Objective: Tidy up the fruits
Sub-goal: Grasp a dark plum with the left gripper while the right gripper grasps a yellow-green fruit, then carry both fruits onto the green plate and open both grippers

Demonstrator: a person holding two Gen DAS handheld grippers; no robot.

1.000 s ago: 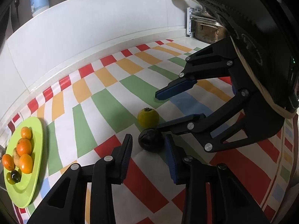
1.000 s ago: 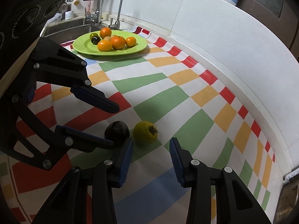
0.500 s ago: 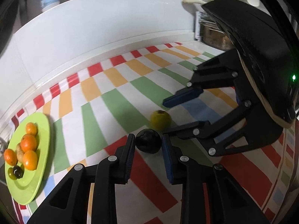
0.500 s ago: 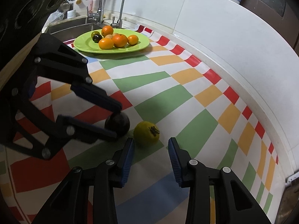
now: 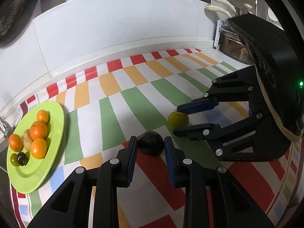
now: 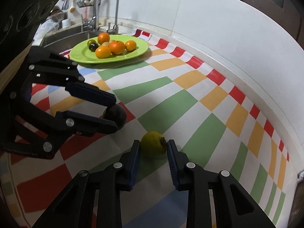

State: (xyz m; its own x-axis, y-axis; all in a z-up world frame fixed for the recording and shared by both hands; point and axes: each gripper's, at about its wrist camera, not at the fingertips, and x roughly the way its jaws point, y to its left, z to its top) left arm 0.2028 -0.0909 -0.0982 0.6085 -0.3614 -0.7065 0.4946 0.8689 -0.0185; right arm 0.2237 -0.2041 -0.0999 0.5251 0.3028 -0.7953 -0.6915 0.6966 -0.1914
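Observation:
A dark purple fruit (image 5: 151,146) rests on the checked cloth (image 5: 114,114), and my left gripper (image 5: 150,139) is shut on it, pads against both sides. In the right wrist view the same dark fruit (image 6: 116,114) shows between the left gripper's (image 6: 115,113) tips. Just beside it, my right gripper (image 6: 153,144) has its jaws closing on a yellow-green fruit (image 6: 154,147), with both pads touching it. That yellow-green fruit (image 5: 178,119) also shows within the right gripper (image 5: 178,121) in the left wrist view. A green plate (image 5: 57,117) (image 6: 141,48) holds several oranges and small fruits.
A white wall (image 5: 114,28) runs along the back of the counter. Behind the plate are a sink and a tap (image 6: 114,9). A metal pot (image 5: 235,47) and a rack stand at the far right end. The two grippers sit close together, nearly touching.
My left gripper's jaws have closed onto the dark fruit and it has shifted slightly sideways. The right gripper's jaws have narrowed from a wide gap onto the yellow-green fruit.

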